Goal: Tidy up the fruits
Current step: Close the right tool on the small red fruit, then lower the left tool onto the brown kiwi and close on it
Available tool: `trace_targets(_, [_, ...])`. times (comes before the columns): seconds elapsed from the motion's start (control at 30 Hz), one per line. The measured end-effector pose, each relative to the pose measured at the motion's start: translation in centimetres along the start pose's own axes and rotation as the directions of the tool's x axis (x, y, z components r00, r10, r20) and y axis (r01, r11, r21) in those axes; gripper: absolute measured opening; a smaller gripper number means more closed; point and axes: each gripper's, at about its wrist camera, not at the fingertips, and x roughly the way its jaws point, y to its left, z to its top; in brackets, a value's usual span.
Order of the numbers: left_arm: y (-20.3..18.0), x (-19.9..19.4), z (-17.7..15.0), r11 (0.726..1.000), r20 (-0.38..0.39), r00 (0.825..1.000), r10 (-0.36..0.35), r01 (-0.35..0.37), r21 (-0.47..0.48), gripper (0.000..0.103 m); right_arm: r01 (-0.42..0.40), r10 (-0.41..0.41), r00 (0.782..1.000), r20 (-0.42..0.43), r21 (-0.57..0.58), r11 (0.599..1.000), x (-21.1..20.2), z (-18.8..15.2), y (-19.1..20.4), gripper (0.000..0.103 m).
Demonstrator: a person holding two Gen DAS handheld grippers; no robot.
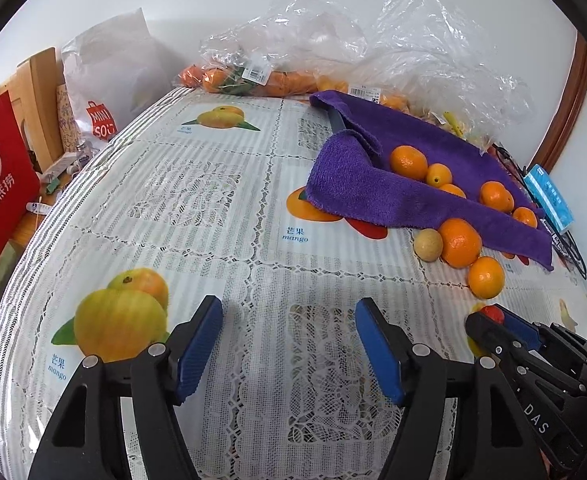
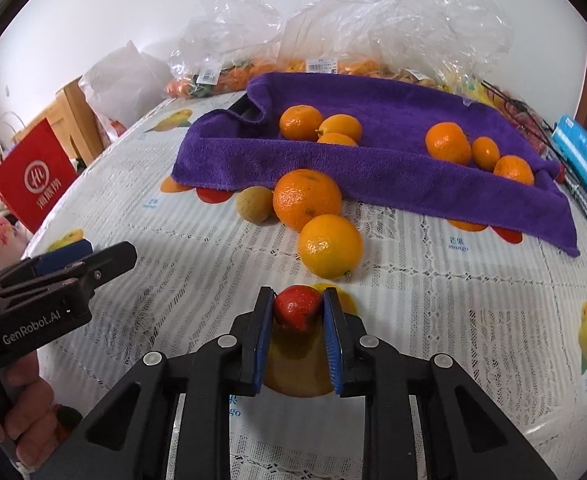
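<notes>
**Clerk:** White wall behind, table (image 2: 433,280) under a lace cloth printed with mangoes. Item one?

**Me:** Purple towel (image 2: 373,168), upper middle of the right wrist view, draped over something so it forms a shallow tray. Its raised folds keep round fruit from rolling off, I judge. Six small oranges (image 2: 447,142) lie in it, in two groups of three.

**Clerk:** Loose stock?

**Me:** Two larger oranges, one (image 2: 307,198) touching the towel's front edge, the other (image 2: 329,246) just below it in the frame. A tan round fruit (image 2: 255,204) sits at their left, touching the upper one. All three are outside the towel, so not yet sorted.

**Clerk:** Item in hand?

**Me:** Strawberry (image 2: 297,308), lower centre of that view. My right gripper (image 2: 298,306) is closed on it, a blue pad against each side. It is pinched near the tips, which looks suited to so small and soft a fruit.

**Clerk:** Other gripper?

**Me:** Left gripper (image 1: 289,312), bottom of its own view, jaws moderately apart, nothing between them, only tablecloth below. It waits clear of the fruit.

**Clerk:** Background stock?

**Me:** Clear plastic bags (image 2: 333,32) of more oranges along the wall, top of frame.
</notes>
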Motion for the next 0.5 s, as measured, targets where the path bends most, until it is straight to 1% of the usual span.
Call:
trace_targets(0.13, [-0.1,0.0,-0.1,1.0,-0.001,1.0,0.004,-0.004,0.004,0.067,-0.016,0.016,1.0,0.001,-0.01,1.0,-0.3,-0.1,-0.3,0.024])
trace_targets(0.3, [-0.4,0.1,-0.1,1.0,-0.006,1.0,0.013,-0.013,0.015,0.069,0.011,-0.009,0.999,0.051,-0.031,0.999,-2.4,-0.8,-1.5,0.024])
trace_targets(0.37, [-0.5,0.2,-0.1,1.0,-0.007,1.0,0.018,-0.018,0.02,0.069,0.026,-0.025,0.998,0.065,-0.025,0.999,-3.1,-1.0,-2.4,0.024])
trace_targets(0.47, [-0.5,0.1,-0.1,1.0,-0.007,1.0,0.018,-0.017,0.02,0.069,0.047,-0.048,0.996,0.075,0.013,0.999,-3.8,-1.3,-4.5,0.024])
trace_targets(0.5, [-0.5,0.1,-0.1,1.0,-0.006,1.0,0.014,-0.014,0.021,0.068,0.054,-0.056,0.995,0.077,0.028,0.998,-3.9,-1.5,-5.3,0.024])
